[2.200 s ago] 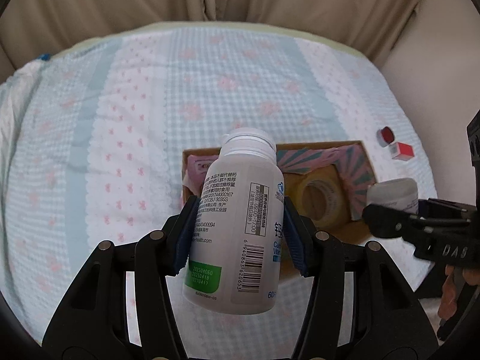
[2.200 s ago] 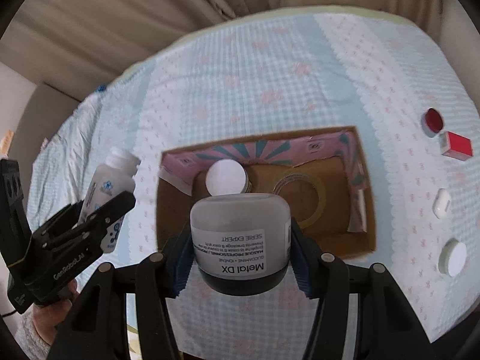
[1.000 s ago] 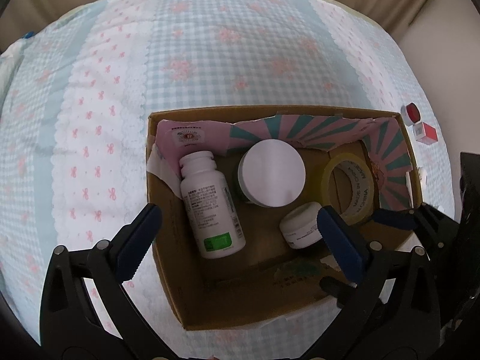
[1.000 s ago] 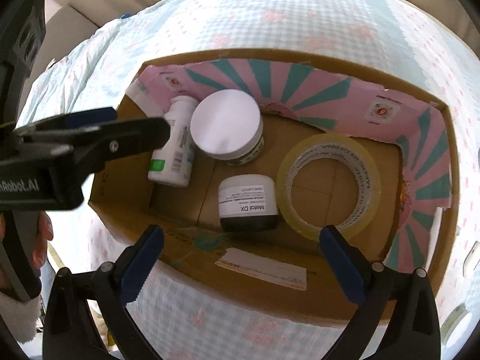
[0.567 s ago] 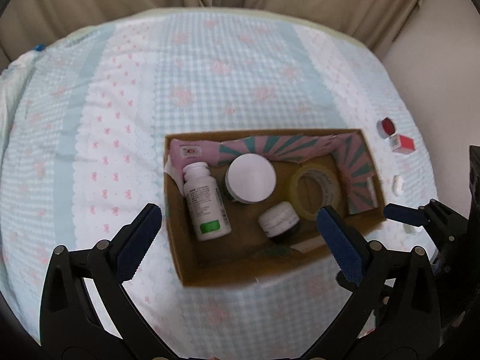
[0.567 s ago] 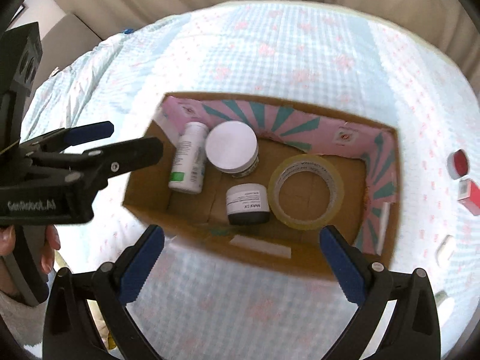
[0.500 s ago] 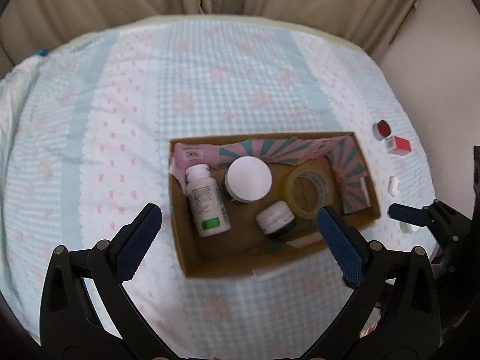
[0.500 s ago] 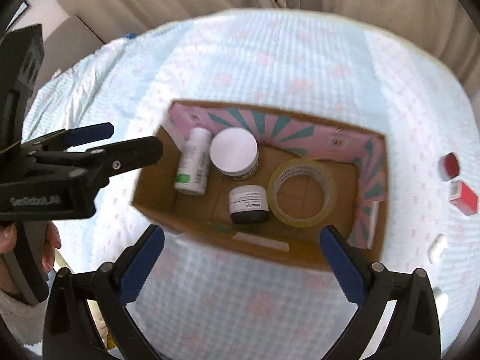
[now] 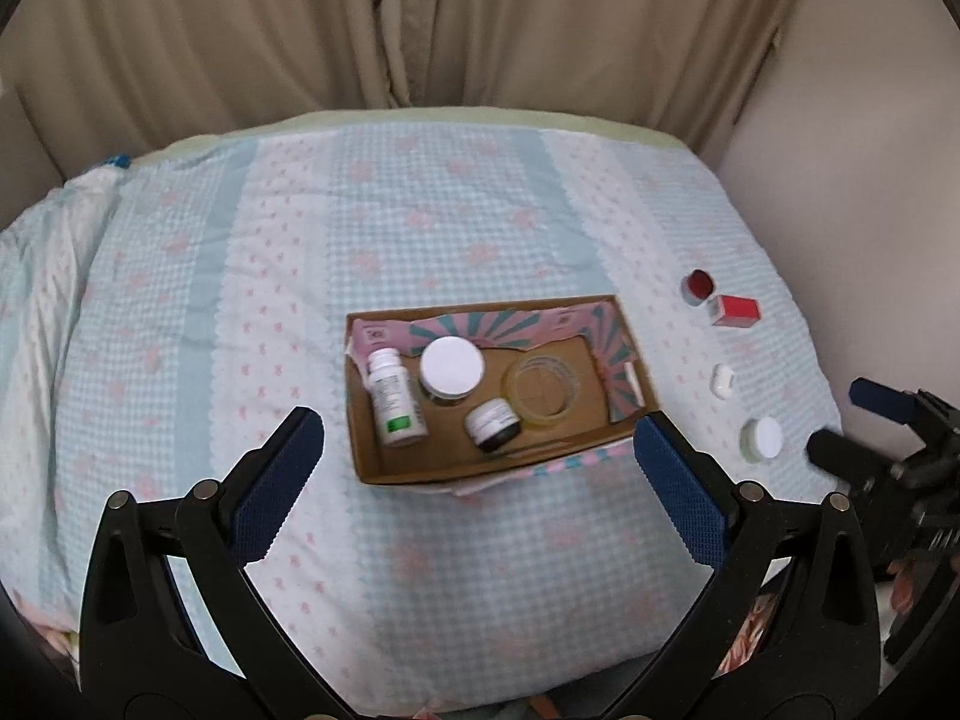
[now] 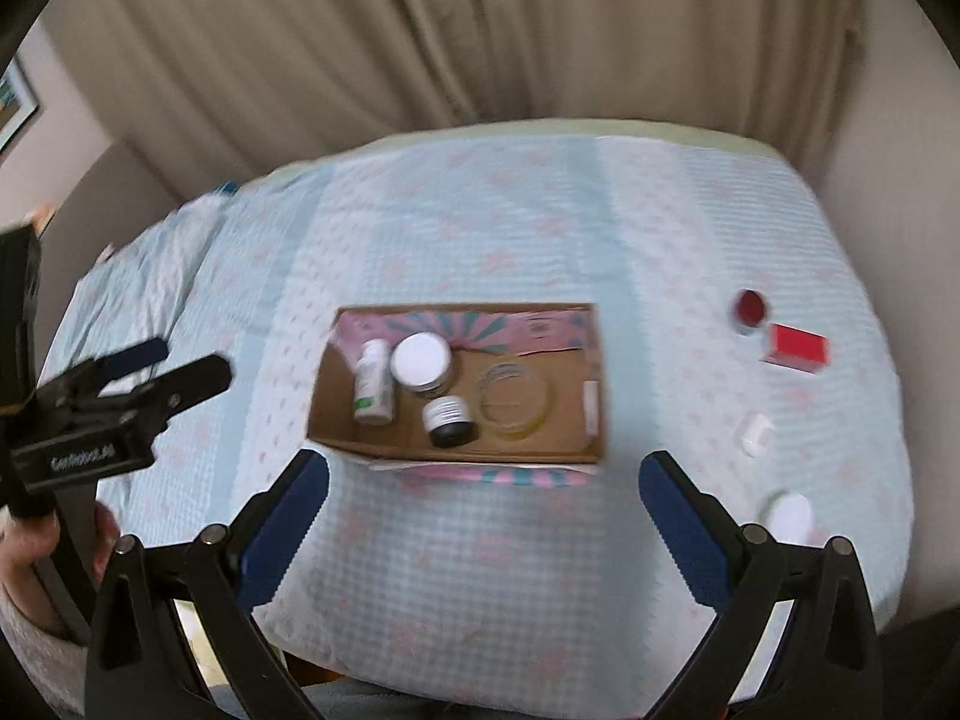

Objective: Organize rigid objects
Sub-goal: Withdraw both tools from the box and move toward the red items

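An open cardboard box (image 9: 480, 469) (image 10: 456, 451) sits mid-table. Inside lie a white pill bottle (image 9: 395, 407) (image 10: 372, 383), a white-lidded jar (image 9: 451, 369) (image 10: 421, 361), a small dark jar (image 9: 493, 423) (image 10: 449, 419) and a tape roll (image 9: 543, 390) (image 10: 515, 399). My left gripper (image 9: 477, 486) is open and empty, held back above the table's near edge. My right gripper (image 10: 480, 507) is open and empty too, likewise well short of the box.
Right of the box on the checked cloth lie a red cap (image 9: 698, 285) (image 10: 750, 307), a red box (image 9: 735, 310) (image 10: 797, 348), a small white piece (image 9: 722, 380) (image 10: 753, 427) and a white round lid (image 9: 762, 438) (image 10: 789, 515). Curtains hang behind.
Both grippers let go of the pill bottle and the small dark jar inside the box, then opened wide and pulled back and up away from it.
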Available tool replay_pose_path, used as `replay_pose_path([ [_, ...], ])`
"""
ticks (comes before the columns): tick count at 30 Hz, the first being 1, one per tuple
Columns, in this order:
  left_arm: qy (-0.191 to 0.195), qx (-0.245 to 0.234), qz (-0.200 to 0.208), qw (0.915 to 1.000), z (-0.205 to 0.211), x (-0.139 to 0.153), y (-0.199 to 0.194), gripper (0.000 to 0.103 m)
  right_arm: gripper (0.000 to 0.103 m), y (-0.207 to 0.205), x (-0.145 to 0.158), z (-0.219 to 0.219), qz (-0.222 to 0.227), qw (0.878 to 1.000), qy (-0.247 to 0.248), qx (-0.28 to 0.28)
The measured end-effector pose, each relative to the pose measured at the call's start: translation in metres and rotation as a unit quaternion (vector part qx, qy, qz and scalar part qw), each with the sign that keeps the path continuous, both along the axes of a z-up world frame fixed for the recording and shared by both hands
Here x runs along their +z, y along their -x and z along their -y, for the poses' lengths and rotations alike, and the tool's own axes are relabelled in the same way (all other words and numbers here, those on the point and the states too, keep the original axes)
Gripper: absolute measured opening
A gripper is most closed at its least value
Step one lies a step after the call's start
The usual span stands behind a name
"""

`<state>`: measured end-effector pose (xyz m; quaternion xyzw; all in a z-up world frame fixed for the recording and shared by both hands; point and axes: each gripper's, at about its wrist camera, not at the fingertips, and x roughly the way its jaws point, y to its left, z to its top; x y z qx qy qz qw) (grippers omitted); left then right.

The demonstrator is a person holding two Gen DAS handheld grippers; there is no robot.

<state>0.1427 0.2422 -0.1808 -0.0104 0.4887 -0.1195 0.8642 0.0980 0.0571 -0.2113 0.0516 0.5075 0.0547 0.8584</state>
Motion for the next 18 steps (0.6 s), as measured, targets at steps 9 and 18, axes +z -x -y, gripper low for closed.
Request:
replay_pose_path([
  [9, -0.022, -0.005, 0.067, 0.9975, 0.061, 0.037, 0.025, 0.103, 0.103, 0.039, 0.027, 0.081, 0.018, 0.996, 0.013, -0.09],
  [18, -0.008, -0.013, 0.071, 0.9973, 0.168, 0.039, 0.036, 0.103, 0.103, 0.071, 0.032, 0.178, 0.027, 0.995, 0.032, -0.094],
])
